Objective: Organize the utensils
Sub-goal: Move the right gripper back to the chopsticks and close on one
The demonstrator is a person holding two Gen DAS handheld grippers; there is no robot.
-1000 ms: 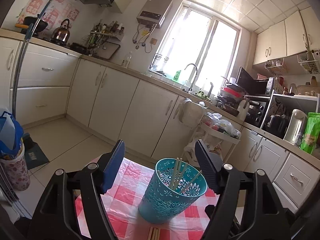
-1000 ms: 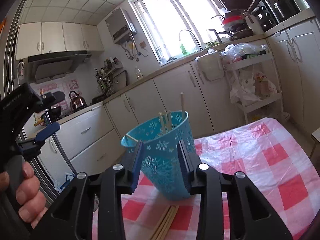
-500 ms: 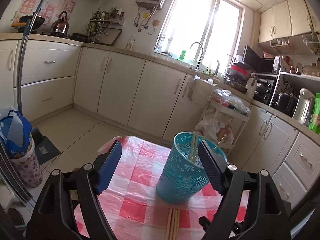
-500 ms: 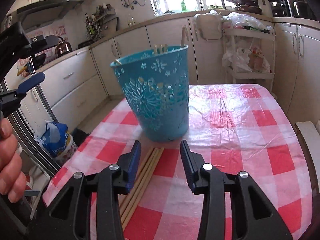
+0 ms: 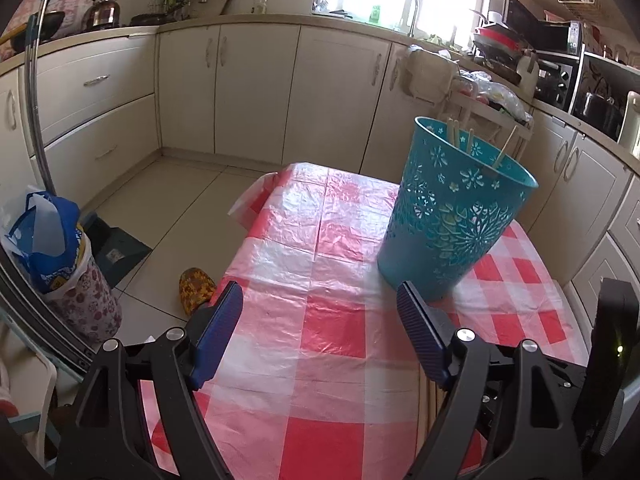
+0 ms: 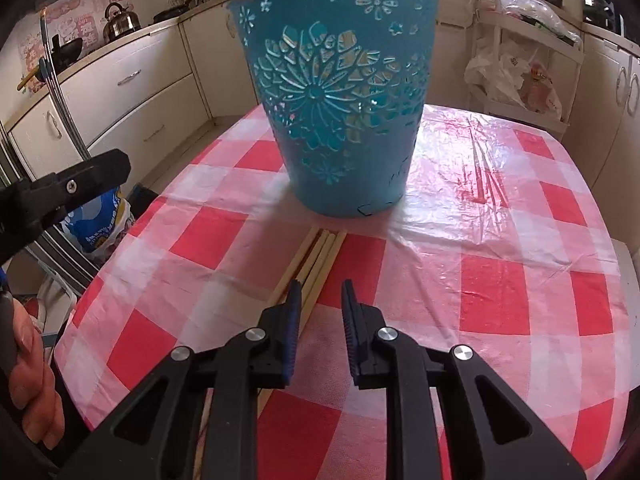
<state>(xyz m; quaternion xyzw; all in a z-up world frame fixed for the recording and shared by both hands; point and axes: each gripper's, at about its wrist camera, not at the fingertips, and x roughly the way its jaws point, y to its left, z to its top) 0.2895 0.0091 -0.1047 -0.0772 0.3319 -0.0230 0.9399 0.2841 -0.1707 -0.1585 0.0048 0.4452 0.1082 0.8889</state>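
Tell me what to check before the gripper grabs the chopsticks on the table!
1. Loose chopsticks lie flat on the checked tablecloth, in front of the blue basket: ok.
2. Right gripper lined up over them: not ok; they pass under its left finger, not between the jaws.
3. Right jaws have just been closing with nothing between them, and the gap is narrow: not ok for a grab.
4. Left gripper open, holding nothing, clear of the basket: ok.
5. Basket upright, with chopsticks already inside: ok.
6. Number of loose chopsticks: cannot tell, they are bunched together.
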